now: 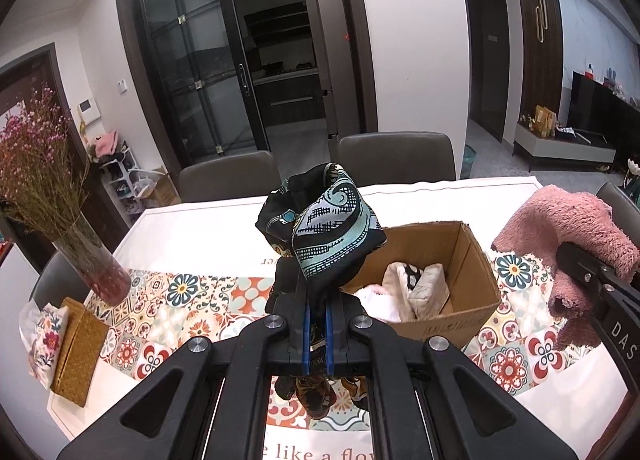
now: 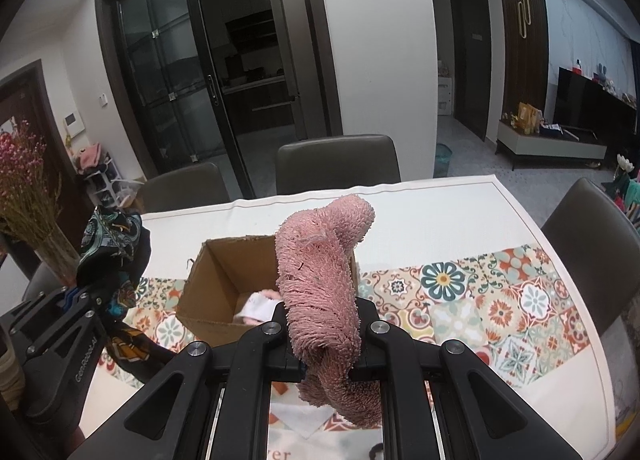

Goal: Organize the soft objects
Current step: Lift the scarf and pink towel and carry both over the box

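Above our tiled tabletop (image 1: 208, 292) and cardboard box (image 1: 472, 260), left claw (image 1: 316, 300) pinches a patterned scarf (image 1: 324, 220); right claw (image 2: 326, 340) grips a pink shaggy cloth (image 2: 316, 280)

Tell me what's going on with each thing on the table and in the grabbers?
left gripper: shut on the patterned scarf, lifted off the table.
right gripper: shut on the pink fuzzy cloth, also lifted.
cardboard box: open on top, pale soft things inside.
glass vase: upright, holding dried flowers.
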`<move>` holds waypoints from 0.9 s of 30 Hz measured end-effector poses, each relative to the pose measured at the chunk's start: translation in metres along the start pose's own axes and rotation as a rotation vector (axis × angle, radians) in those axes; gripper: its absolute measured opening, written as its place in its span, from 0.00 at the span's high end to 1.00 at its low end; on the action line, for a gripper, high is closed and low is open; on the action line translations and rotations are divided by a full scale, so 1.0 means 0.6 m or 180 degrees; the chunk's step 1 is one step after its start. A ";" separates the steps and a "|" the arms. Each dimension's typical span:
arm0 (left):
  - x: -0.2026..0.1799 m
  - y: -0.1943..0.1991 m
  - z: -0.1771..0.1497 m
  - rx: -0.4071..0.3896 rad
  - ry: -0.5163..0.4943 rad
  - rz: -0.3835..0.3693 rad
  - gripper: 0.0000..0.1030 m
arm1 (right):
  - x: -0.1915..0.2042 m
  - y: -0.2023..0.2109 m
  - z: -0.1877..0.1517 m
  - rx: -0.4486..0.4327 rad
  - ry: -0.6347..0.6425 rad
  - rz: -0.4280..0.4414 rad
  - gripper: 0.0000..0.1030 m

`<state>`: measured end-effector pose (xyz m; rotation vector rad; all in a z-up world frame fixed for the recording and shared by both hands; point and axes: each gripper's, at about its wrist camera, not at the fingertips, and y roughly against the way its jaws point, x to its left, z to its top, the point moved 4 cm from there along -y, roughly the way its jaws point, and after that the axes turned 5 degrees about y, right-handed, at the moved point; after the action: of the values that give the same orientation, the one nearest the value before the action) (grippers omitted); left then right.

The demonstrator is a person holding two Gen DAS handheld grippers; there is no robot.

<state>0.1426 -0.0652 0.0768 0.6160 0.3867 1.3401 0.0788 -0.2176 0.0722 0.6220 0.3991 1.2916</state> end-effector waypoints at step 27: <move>-0.045 -0.103 0.075 0.0078 -0.0099 -0.0221 0.93 | 0.007 -0.109 0.057 0.0200 0.0044 0.0117 0.87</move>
<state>0.2120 -0.1068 0.0718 0.6378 0.3963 1.2596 0.1503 -0.2299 0.0578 0.6762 0.4427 1.3229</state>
